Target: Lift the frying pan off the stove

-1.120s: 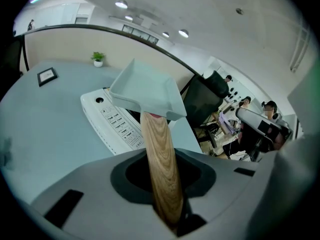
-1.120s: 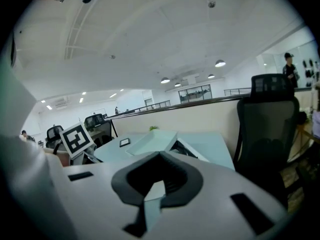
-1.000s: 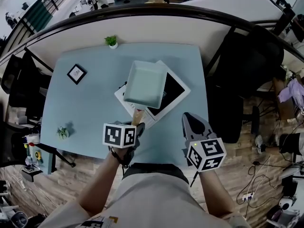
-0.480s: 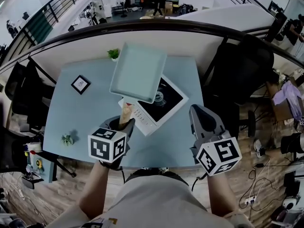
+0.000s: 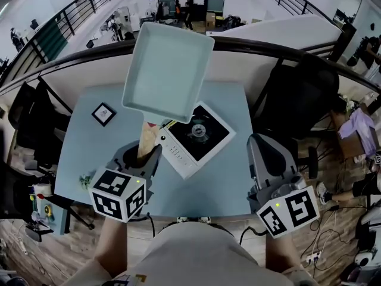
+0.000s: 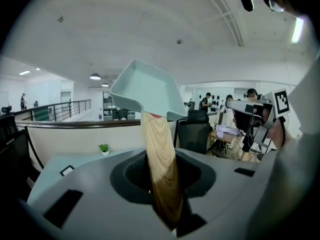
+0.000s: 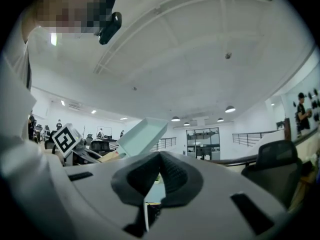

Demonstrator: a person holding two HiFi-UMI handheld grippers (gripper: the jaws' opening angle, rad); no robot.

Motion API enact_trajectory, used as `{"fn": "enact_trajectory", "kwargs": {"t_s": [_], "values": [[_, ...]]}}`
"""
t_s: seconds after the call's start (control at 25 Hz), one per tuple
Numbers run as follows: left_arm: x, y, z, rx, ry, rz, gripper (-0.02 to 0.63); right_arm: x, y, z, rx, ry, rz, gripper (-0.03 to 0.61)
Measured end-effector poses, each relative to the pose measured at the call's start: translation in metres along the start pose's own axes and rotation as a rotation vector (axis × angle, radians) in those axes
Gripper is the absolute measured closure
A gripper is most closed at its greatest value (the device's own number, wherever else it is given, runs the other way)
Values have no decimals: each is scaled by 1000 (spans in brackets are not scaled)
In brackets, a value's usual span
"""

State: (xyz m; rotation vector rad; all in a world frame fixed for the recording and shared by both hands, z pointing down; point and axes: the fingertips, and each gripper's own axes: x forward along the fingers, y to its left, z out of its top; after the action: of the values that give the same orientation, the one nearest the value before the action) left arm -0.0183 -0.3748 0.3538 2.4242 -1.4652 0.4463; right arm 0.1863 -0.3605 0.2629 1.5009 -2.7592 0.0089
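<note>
Pan (image 5: 169, 64) is hanging above the stove (image 5: 199, 133), probably front-heavy. Left gripper (image 5: 146, 157) is clamping its wooden handle (image 6: 161, 169); right gripper (image 5: 265, 145) is idling closed.

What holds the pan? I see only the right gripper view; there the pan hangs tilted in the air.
Observer: The left gripper is shut on its wooden handle.
Operator: Is the pan clear of the stove?
Observer: Yes. In the head view the pan is raised well above the stove, and the burner is bare.
Operator: Where does the stove lie?
Observer: On the blue table, turned at an angle to its edges.
</note>
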Motion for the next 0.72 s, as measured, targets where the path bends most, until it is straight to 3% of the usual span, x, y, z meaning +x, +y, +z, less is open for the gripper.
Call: {"fn": "enact_trajectory", "kwargs": {"t_s": [0.12,0.28,0.72], "values": [[-9,2,9,37,-24,22,515,-6,0,13,-3,-25,0,575],[-19,0,16,20,-47,16,515,-10,-3,21,-27,-31,-4,575],[-15,2,14,26,-20,19,515,-4,-12,12,-21,-4,-13,575]]}}
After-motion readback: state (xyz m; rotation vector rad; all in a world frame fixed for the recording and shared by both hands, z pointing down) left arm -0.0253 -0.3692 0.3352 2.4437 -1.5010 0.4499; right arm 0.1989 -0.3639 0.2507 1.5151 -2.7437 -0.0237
